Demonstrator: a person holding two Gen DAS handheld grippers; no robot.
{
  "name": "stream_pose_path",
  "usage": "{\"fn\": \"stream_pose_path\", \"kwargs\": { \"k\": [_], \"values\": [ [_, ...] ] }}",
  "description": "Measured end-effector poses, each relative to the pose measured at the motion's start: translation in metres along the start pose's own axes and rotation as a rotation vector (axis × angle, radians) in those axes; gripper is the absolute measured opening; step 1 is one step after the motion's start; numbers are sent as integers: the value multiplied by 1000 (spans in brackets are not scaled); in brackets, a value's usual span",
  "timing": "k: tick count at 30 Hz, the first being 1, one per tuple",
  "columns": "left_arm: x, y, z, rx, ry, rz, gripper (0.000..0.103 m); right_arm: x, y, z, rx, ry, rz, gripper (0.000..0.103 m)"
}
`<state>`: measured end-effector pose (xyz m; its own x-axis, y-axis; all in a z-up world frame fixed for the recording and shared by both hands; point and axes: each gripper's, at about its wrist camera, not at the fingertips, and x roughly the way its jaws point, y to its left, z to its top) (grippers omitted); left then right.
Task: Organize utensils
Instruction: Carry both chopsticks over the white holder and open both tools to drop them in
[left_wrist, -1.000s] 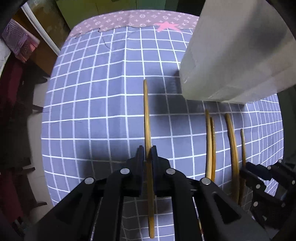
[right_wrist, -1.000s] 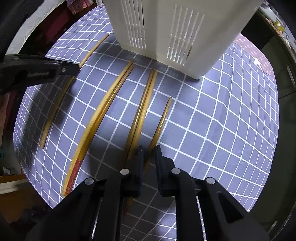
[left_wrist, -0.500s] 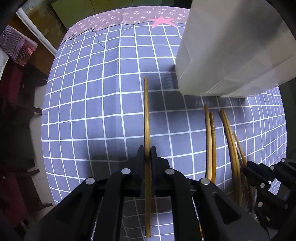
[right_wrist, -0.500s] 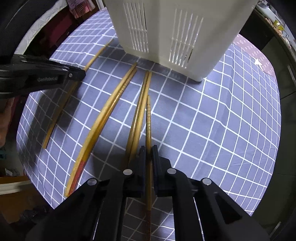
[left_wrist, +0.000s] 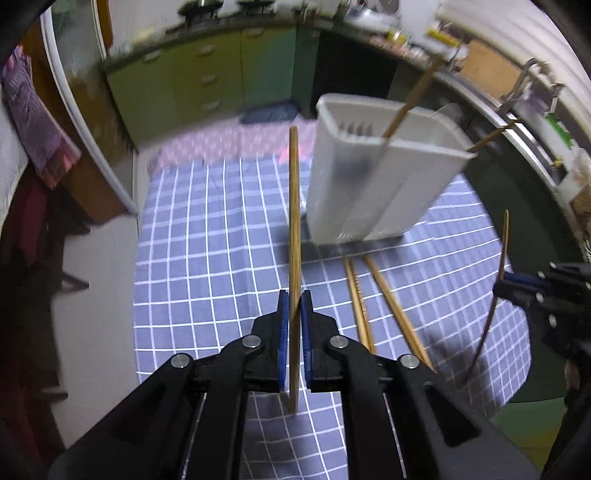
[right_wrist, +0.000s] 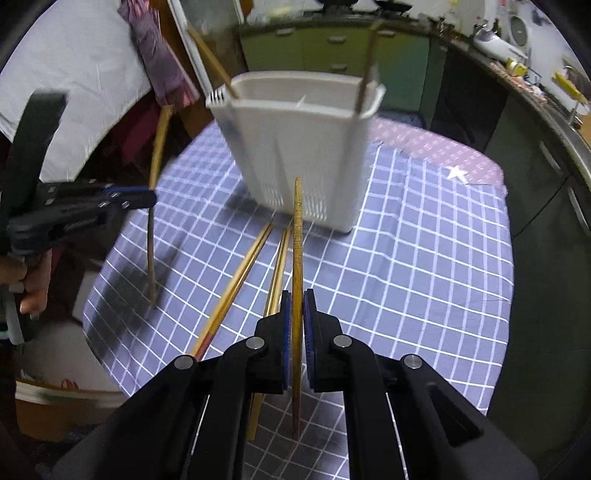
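My left gripper (left_wrist: 294, 297) is shut on a wooden chopstick (left_wrist: 293, 206), held clear of the blue checked tablecloth (left_wrist: 207, 280) and pointing towards the white slotted utensil holder (left_wrist: 373, 184). My right gripper (right_wrist: 297, 295) is shut on a second chopstick (right_wrist: 297, 236), also lifted and aimed at the holder (right_wrist: 295, 147). Each wrist view shows the other gripper at its edge: the right gripper (left_wrist: 517, 290) and the left gripper (right_wrist: 129, 199), each with its stick. Two chopsticks (right_wrist: 365, 62) stand in the holder. Several more chopsticks (right_wrist: 243, 273) lie on the cloth in front of it.
A person's hand (right_wrist: 33, 288) grips the left tool. The table's edge drops to the floor on the left (left_wrist: 103, 280). Green cabinets (left_wrist: 207, 74) stand behind the table, a pink patterned cloth strip (right_wrist: 443, 147) runs along its far side, and a purple towel (right_wrist: 159, 62) hangs nearby.
Both grippers have risen and tilted up, each lifting its chopstick off the cloth. The holder's open top and the kitchen behind have come into view.
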<state>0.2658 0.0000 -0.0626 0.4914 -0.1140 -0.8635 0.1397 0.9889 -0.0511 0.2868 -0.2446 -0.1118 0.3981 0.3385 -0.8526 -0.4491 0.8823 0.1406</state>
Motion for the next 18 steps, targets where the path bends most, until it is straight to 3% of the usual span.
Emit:
{"fn": "stream_pose_path", "kwargs": {
  "k": [8,18],
  "values": [
    [-42,-1,-23,48,-126,-8,6,-49,-7,-20,25,-159,-14,7],
    [-41,-6,-29,57,-134,-28,6,-57,-9,-29,24,-170,-14,7]
  ]
}}
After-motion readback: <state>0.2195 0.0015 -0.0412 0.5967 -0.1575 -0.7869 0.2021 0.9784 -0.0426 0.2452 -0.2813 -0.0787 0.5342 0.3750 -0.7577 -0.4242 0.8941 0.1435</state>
